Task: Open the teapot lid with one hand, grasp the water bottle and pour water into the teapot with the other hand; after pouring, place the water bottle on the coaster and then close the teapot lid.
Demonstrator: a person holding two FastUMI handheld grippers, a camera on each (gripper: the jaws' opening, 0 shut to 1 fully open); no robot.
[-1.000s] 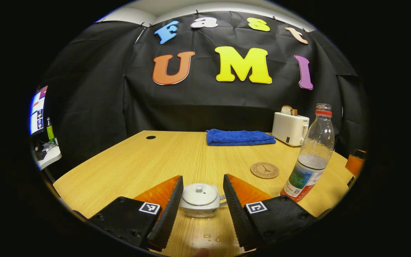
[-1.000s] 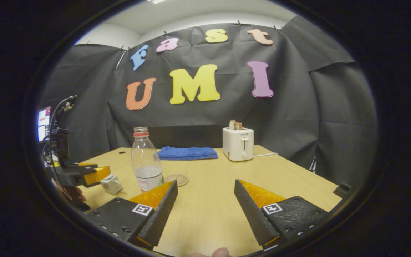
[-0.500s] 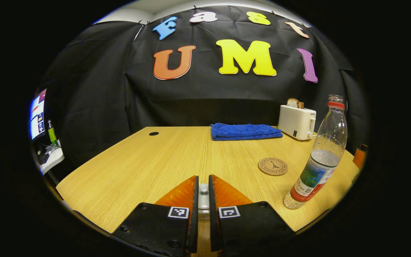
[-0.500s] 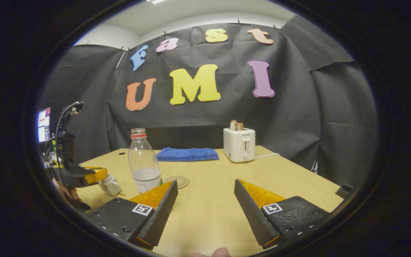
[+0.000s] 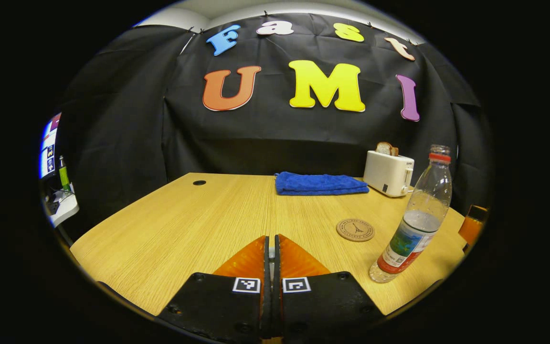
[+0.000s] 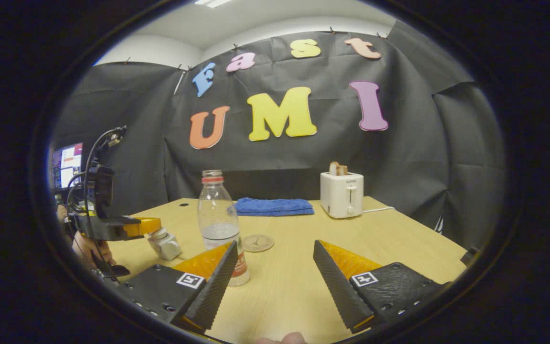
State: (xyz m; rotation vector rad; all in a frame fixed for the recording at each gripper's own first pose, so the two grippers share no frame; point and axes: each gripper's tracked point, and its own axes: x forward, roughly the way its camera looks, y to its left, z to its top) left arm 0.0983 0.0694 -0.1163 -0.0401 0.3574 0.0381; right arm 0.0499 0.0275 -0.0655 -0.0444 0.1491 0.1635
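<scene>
My left gripper is shut, with a thin white sliver of the teapot lid's knob between its fingers. In the right gripper view, the left gripper reaches in from the left, and the white lid sits right under its tip on the small white teapot. I cannot tell whether the lid is off the pot. The clear, uncapped water bottle stands upright and part full. The round coaster lies just behind the bottle. My right gripper is open and empty, its left finger close in front of the bottle.
A folded blue towel and a white toaster with bread stand at the back of the wooden table. A monitor glows at far left, beyond the table's edge. A hand holds the left gripper.
My left gripper went from open around the teapot to shut on the lid's knob. The right gripper has drawn nearer to the bottle and stays open.
</scene>
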